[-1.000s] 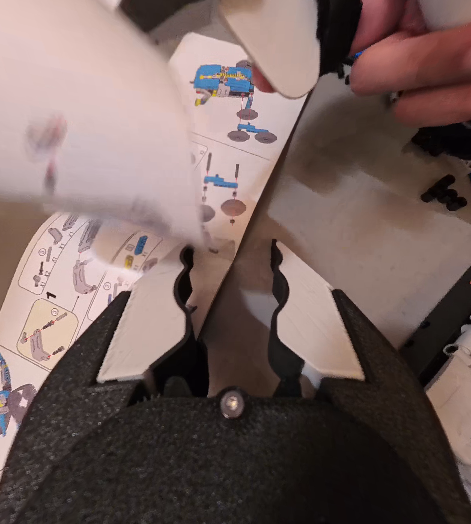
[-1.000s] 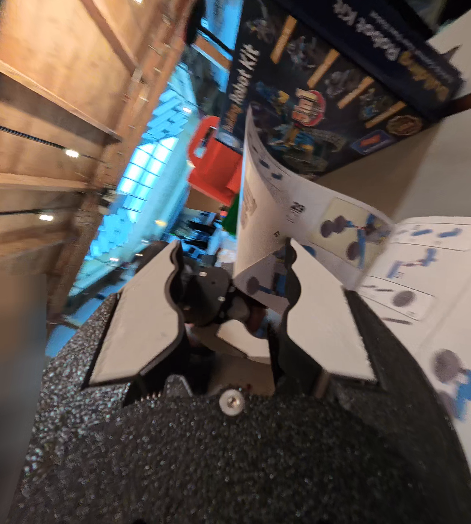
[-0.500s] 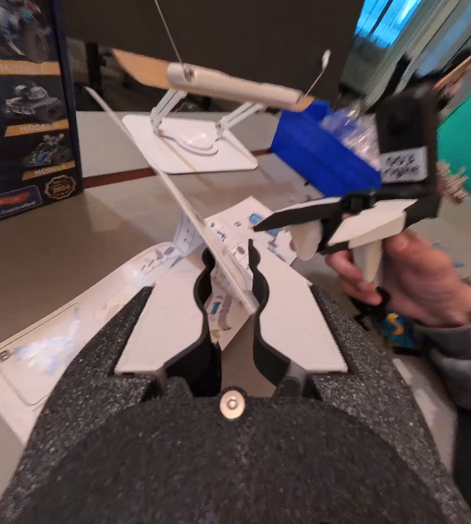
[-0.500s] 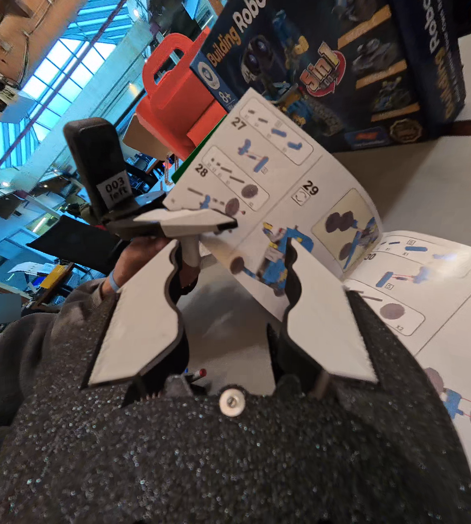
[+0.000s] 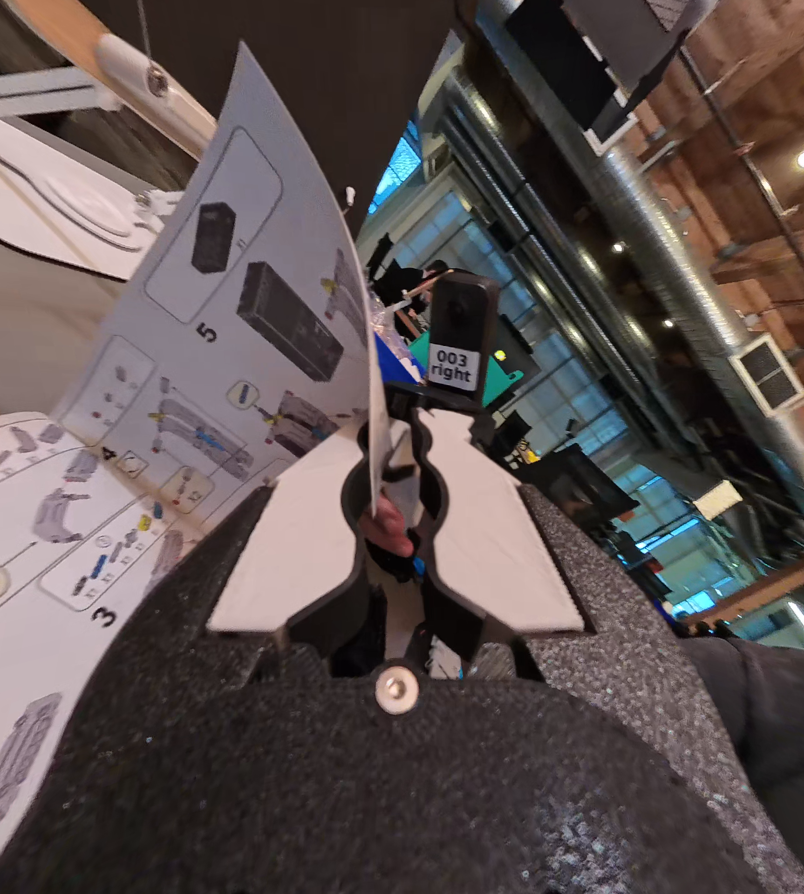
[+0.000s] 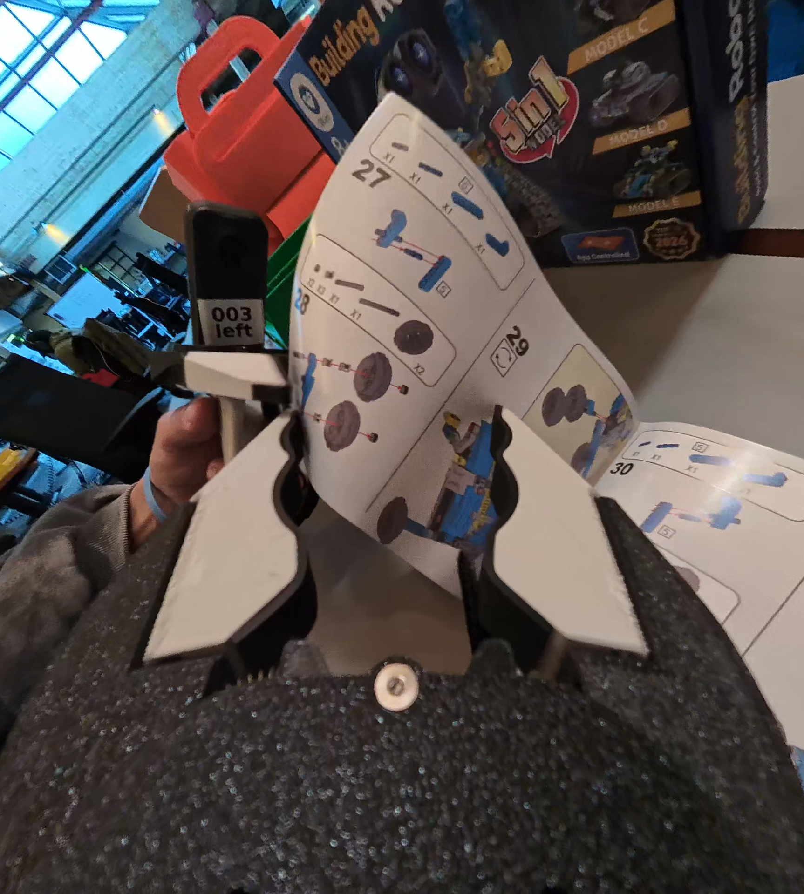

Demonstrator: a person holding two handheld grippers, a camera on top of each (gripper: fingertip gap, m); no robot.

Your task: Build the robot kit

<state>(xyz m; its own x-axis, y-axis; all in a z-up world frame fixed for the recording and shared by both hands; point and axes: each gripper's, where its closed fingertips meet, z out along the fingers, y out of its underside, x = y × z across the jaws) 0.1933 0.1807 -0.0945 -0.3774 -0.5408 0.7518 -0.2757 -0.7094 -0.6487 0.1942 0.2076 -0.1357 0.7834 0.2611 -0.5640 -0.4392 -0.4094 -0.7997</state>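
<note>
Two grippers face each other across one leaf of an instruction booklet [image 6: 753,556] that lies open on the pale table [image 6: 753,338], and that lifted page [image 6: 414,290] stands up from the spine in a curve, well clear of the sheets lying flat under it. We judge that it stands this way because its free edge is caught. The left gripper [image 5: 393,430] has its fingers drawn in to a narrow slot, and in its own view the paper's edge runs straight down through that slot, lying along the inner face of one finger. From the right wrist view we see the same gripper side-on, its tips meeting the page's outer edge, with the hand [image 6: 182,450] that carries it just below. So we take the left fingers to be clenched on the sheet, though the wavy pads leave gaps above and below the pinch. The right gripper [image 6: 395,421] is spread wide and holds nothing. The printed face of the leaf fills the space between and beyond its fingers. The lower corner of the sheet drops in close to one finger, but we cannot tell whether paper and finger touch there. Behind the page a dark box [image 6: 608,121] with printed pictures stands on the table, and a red plastic carrier [image 6: 245,121] sits beside it.
</note>
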